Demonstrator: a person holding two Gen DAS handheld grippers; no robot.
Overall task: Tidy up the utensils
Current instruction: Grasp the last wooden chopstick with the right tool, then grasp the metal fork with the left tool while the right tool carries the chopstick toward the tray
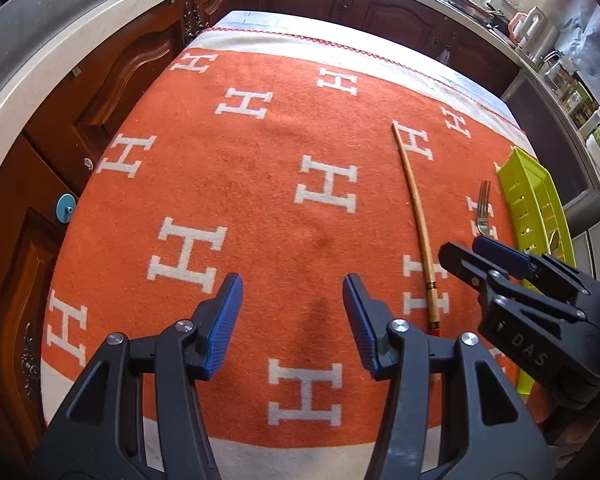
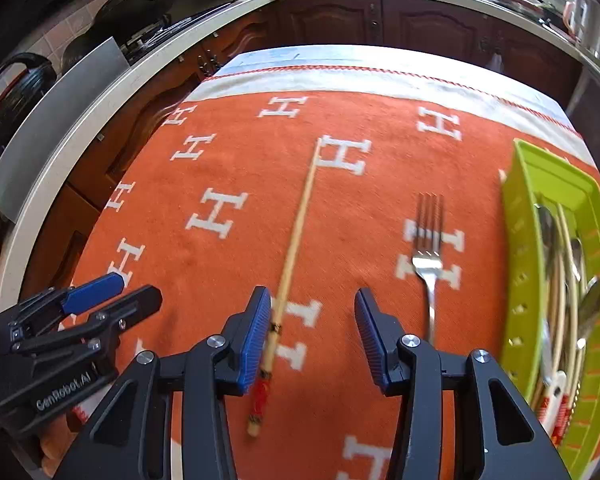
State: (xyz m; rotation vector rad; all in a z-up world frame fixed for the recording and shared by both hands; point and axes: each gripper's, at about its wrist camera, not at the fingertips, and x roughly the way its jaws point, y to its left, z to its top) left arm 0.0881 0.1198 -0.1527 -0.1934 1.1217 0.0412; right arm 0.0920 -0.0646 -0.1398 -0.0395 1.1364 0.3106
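Note:
A wooden chopstick (image 2: 296, 236) with a red-patterned end lies lengthwise on the orange cloth; it also shows in the left wrist view (image 1: 416, 216). A metal fork (image 2: 429, 248) lies to its right, tines pointing away, also seen in the left wrist view (image 1: 484, 210). A lime green utensil tray (image 2: 520, 240) at the right edge holds spoons and chopsticks; in the left wrist view the tray (image 1: 536, 208) is at far right. My right gripper (image 2: 312, 332) is open, low over the cloth between chopstick and fork, its left pad beside the chopstick. My left gripper (image 1: 292, 320) is open and empty, left of the chopstick.
The table has an orange blanket with white H letters (image 1: 240, 184). Dark wooden cabinets (image 1: 112, 80) and a pale countertop surround it on the left and far sides. Pans sit on a stove (image 2: 140, 8) at far left. Jars and containers (image 1: 580, 92) stand at far right.

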